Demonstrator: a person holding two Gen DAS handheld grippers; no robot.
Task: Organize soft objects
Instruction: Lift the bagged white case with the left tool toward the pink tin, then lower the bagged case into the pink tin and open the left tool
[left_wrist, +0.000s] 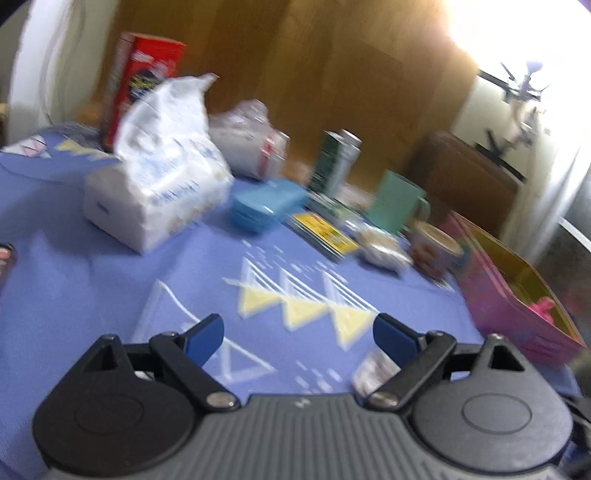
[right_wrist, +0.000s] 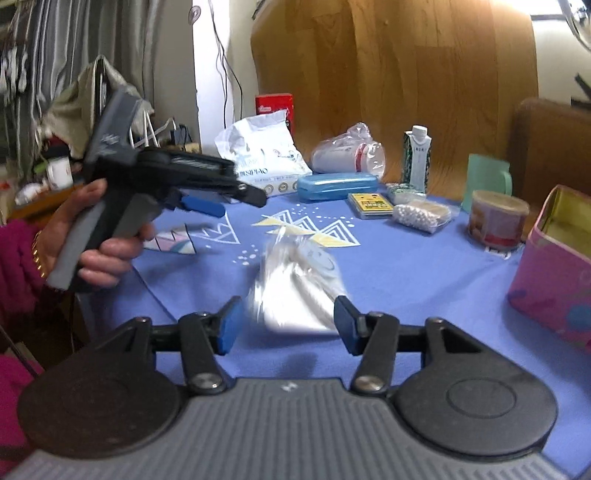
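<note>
Soft packet in clear wrap sits between my right gripper's blue pads, blurred, so I cannot tell whether the pads touch it or whether it rests on the blue tablecloth. The jaws stand wide apart, one pad on each side of the packet. In the left wrist view a bit of the same crinkly packet shows just beside the right-hand finger of my left gripper, low on the cloth.

My left gripper is spread open over the cloth's yellow triangles, holding nothing. From the right wrist view I see it held up in the left hand, off to the left above the table edge, its blue pad pointing toward the middle of the table.

Along the far side lie a white tissue pack with its top torn open, a red box behind it, a bagged white roll, a blue case, a green and white carton, a yellow-faced flat pack, a bag of white beads, a teal mug and a round tub. A pink box stands open at the right edge, well apart from the packet; the left wrist view shows something pink inside it.
</note>
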